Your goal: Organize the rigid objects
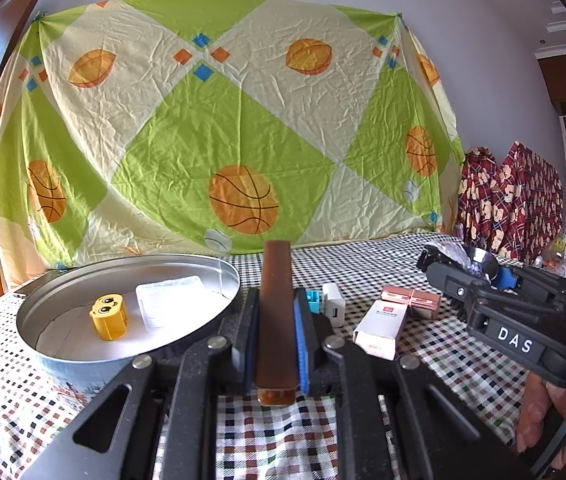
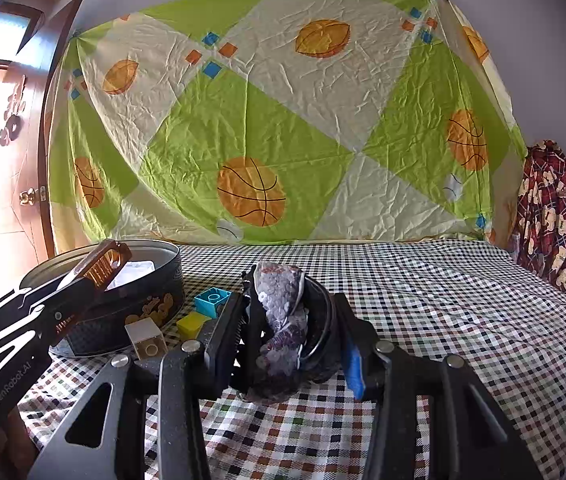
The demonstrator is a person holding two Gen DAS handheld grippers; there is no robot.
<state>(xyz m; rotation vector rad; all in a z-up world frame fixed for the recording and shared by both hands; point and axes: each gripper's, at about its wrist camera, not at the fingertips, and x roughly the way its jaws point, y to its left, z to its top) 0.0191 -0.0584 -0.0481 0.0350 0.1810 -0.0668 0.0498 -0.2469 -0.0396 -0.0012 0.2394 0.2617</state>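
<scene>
Your left gripper (image 1: 277, 320) is clamped tight on a brown comb (image 1: 277, 312), held edge-up between the blue pads so that it points forward over the checked desk (image 1: 383, 256). In the right wrist view the comb (image 2: 101, 266) hangs above the near rim of the round tin (image 2: 123, 320), its teeth facing down.

Your right gripper (image 2: 289, 328) is closed around a black hair clip with a grey sequined bow (image 2: 283, 308); the clip fills the gap between the jaws. From the left wrist view that gripper (image 1: 459, 268) sits to the right, above the desk.

Inside the round tin (image 1: 123, 300) lie a yellow toy block with a cartoon face (image 1: 109, 316) and a clear plastic packet (image 1: 171, 304), close beside each other.

On the desk just right of the tin are a blue brick (image 2: 211, 300), a yellow brick (image 2: 193, 324) and a white brick (image 2: 147, 336). Further right lie a white carton (image 1: 381, 328) and a pink box (image 1: 411, 300), touching. A white charger plug (image 1: 333, 304) stands near the blue brick.

A basketball-print sheet (image 1: 223, 128) hangs behind.
</scene>
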